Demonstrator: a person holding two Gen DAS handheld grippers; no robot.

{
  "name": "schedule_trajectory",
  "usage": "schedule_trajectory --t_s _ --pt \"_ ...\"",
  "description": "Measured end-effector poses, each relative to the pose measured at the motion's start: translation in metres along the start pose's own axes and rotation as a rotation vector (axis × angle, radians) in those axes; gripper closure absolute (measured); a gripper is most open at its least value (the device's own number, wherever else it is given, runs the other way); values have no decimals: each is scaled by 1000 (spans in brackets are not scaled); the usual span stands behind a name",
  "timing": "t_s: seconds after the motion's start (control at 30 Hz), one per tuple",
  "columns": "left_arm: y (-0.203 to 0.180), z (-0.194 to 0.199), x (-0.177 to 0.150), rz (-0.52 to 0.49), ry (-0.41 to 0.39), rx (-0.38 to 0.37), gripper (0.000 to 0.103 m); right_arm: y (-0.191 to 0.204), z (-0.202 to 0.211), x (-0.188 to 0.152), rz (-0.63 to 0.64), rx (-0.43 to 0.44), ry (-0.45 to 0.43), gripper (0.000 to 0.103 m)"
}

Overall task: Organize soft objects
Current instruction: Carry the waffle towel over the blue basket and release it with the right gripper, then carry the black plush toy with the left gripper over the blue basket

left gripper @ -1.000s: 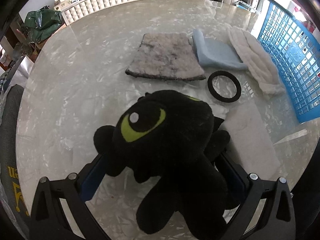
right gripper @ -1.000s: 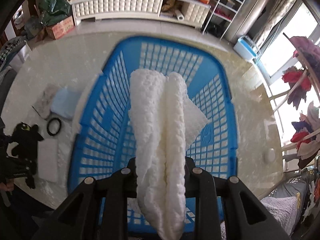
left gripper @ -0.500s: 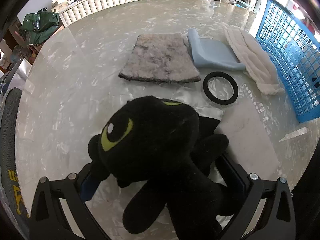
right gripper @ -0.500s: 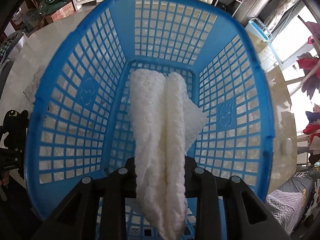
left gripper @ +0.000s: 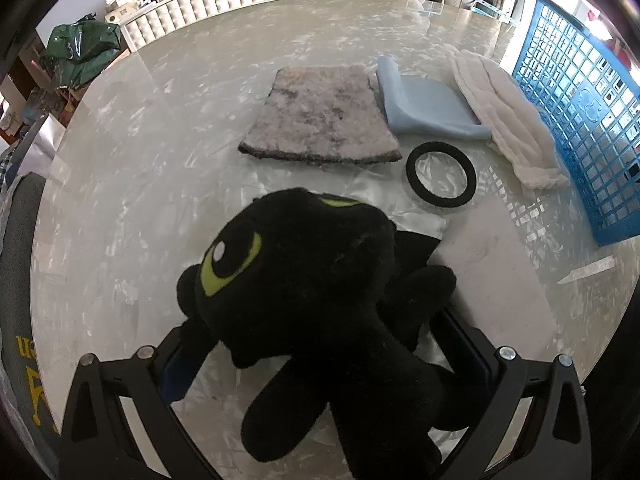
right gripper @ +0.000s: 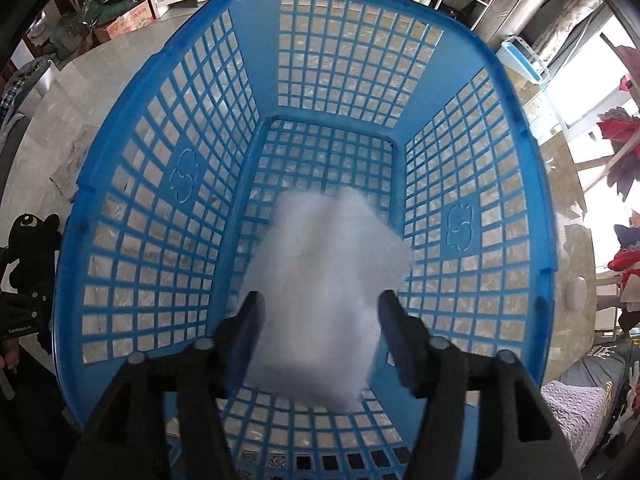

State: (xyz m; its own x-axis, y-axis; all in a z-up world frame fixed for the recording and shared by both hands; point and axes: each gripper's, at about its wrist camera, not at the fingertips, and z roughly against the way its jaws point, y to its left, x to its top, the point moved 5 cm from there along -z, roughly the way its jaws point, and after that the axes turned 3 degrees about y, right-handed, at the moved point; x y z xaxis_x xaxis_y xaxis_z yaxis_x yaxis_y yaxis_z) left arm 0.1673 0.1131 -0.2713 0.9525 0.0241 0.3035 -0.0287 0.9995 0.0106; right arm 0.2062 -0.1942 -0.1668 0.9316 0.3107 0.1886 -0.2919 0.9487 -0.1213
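My left gripper (left gripper: 320,340) is shut on a black plush toy (left gripper: 304,280) with green eyes, held just above the marble table (left gripper: 160,140). In the right wrist view my right gripper (right gripper: 320,304) hangs over the blue plastic basket (right gripper: 184,80). Its jaws are opening, well apart. A white knitted towel (right gripper: 324,280), blurred by motion, drops between them into the basket, clear of both pads. The plush toy (right gripper: 34,232) also shows at that view's left edge.
On the table lie a grey fuzzy mat (left gripper: 320,120), a folded light-blue cloth (left gripper: 428,108), another white knitted towel (left gripper: 508,116), a black ring (left gripper: 440,174) and a flat white sheet (left gripper: 492,280). The basket (left gripper: 580,92) stands at the right.
The right gripper sank over the basket and its jaws parted, letting the white towel fall. The plush toy's head turned a little in the left gripper.
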Motion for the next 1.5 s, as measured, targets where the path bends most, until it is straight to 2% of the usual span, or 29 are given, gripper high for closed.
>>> schedule_trajectory --t_s 0.1,0.2,0.37,0.4,0.5,0.53,0.63,0.77,0.93,1.17,1.5 --pt "1 2 -2 6 -3 -2 10 4 7 -3 17 -14 -2 29" --pt "2 5 -6 3 -14 -5 20 4 16 -4 10 -34 -22 24" --pt "4 10 -8 4 -25 -6 29 -2 29 -8 -20 -42 -56 16" --pt "4 11 -8 4 -26 -5 32 -2 35 -10 -29 -49 -78 16" --pt "7 14 -10 9 -25 -7 39 -1 53 -17 -48 -36 -142 3" --pt "8 16 -11 13 -26 -12 40 1 61 -20 -53 -36 -165 2" --pt "13 21 -11 26 -39 -36 44 6 77 -29 -71 -32 -233 2" --pt "18 29 -12 37 -56 -38 47 14 87 -38 -75 -6 -267 2" --pt "16 37 -13 25 -62 -15 50 17 92 -46 -72 -10 -283 2" --pt "25 67 -4 56 -131 -35 50 19 92 -52 -77 -1 -299 2" --pt "29 87 7 62 -175 -17 50 20 92 -60 -77 20 -295 2"
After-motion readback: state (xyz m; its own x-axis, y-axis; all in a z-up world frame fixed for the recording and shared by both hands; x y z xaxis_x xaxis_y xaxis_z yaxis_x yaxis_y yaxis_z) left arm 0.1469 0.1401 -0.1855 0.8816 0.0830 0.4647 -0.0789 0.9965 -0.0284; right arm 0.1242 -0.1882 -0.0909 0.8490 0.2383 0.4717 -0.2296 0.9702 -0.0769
